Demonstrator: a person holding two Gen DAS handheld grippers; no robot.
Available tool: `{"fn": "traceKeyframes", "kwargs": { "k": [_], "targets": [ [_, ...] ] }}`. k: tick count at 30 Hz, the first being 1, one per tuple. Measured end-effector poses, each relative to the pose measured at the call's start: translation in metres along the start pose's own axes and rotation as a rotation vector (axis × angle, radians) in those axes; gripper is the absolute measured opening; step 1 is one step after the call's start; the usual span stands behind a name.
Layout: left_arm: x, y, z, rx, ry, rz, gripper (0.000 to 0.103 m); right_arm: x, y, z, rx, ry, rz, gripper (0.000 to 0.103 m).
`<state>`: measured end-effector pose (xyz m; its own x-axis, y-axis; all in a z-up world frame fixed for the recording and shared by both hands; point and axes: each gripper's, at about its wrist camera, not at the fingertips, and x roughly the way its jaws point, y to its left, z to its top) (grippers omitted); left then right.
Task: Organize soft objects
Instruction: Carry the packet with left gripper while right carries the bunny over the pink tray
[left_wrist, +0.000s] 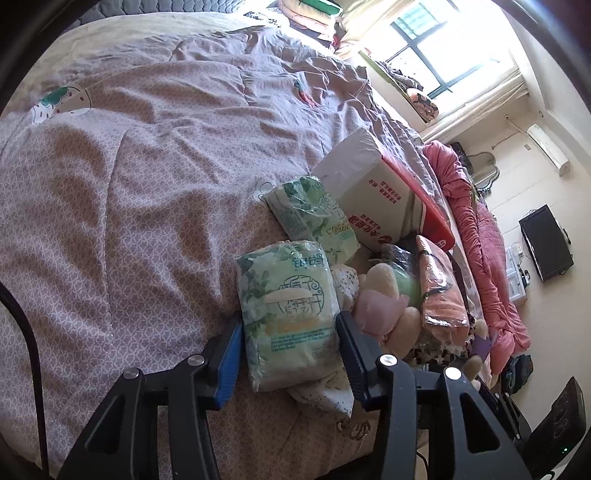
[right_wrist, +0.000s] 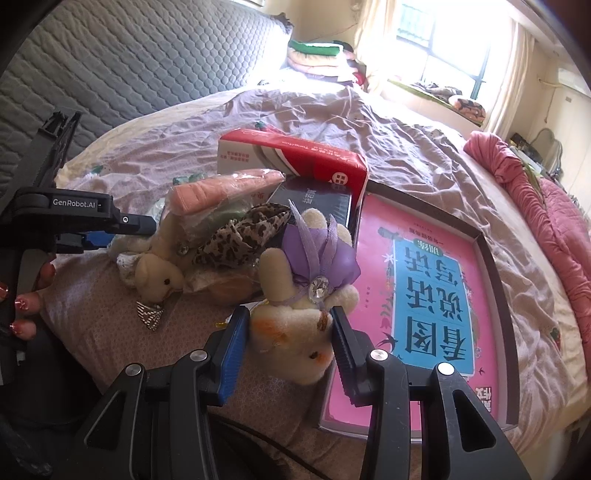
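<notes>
Your left tool (left_wrist: 290, 347) has its two fingers on either side of a green tissue pack (left_wrist: 286, 314), pads pressed to its sides, so it looks gripped; the pack sits at the near edge of the pile on the bed (left_wrist: 129, 166). Just beyond it lies a second green tissue pack (left_wrist: 314, 214), and past that a big red and white tissue pack (left_wrist: 373, 192) leans against it. To the tool's right are a pale toy rabbit (left_wrist: 384, 299) and an orange towel in plastic wrap (left_wrist: 439, 284), all bunched together.

Your right tool (right_wrist: 288, 347) straddles a white toy rabbit in a purple dress (right_wrist: 299, 306); the fingers touch its head on both sides, so you seem to hold it, though how firmly I cannot tell. The rabbit lies at the near left edge of a pink and blue book (right_wrist: 428, 295). To the tool's left the pale toy rabbit (right_wrist: 159, 273) lies under a leopard-print cloth (right_wrist: 240, 236) and the wrapped orange towel (right_wrist: 225, 188). Further out a dark box (right_wrist: 317, 199) sits against the red and white pack (right_wrist: 291, 155). Your left tool (right_wrist: 92, 236) shows at the far left edge.

As I judge it, the sorting is at an early stage. The soft things are in one mixed heap, tissues, toys and cloth touching each other, and no separate groups show yet. The two items you hold look like the first to go; the rest all remain to be placed.
</notes>
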<state>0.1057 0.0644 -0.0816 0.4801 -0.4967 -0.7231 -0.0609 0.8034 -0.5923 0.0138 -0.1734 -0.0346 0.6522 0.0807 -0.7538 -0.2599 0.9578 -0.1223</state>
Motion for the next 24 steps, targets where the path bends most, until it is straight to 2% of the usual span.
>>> {"fn": "traceKeyframes", "kwargs": {
  "k": [5,8,11,24],
  "targets": [
    [-0.023,0.005,0.001,-0.002,-0.067,-0.003,0.048,-0.008,-0.006,0.001,0.032,-0.029,0.001,0.045],
    [-0.037,0.002,-0.001,0.017,-0.108,0.027,0.048,-0.012,-0.011,0.002,0.054,-0.048,0.003,0.045],
    [-0.049,-0.007,-0.004,0.066,-0.148,0.089,0.048,-0.018,-0.014,0.002,0.069,-0.066,0.003,0.045],
    [-0.073,-0.073,-0.032,0.268,-0.158,0.125,0.048,-0.045,-0.032,0.000,0.147,-0.143,0.018,0.045]
  ]
}}
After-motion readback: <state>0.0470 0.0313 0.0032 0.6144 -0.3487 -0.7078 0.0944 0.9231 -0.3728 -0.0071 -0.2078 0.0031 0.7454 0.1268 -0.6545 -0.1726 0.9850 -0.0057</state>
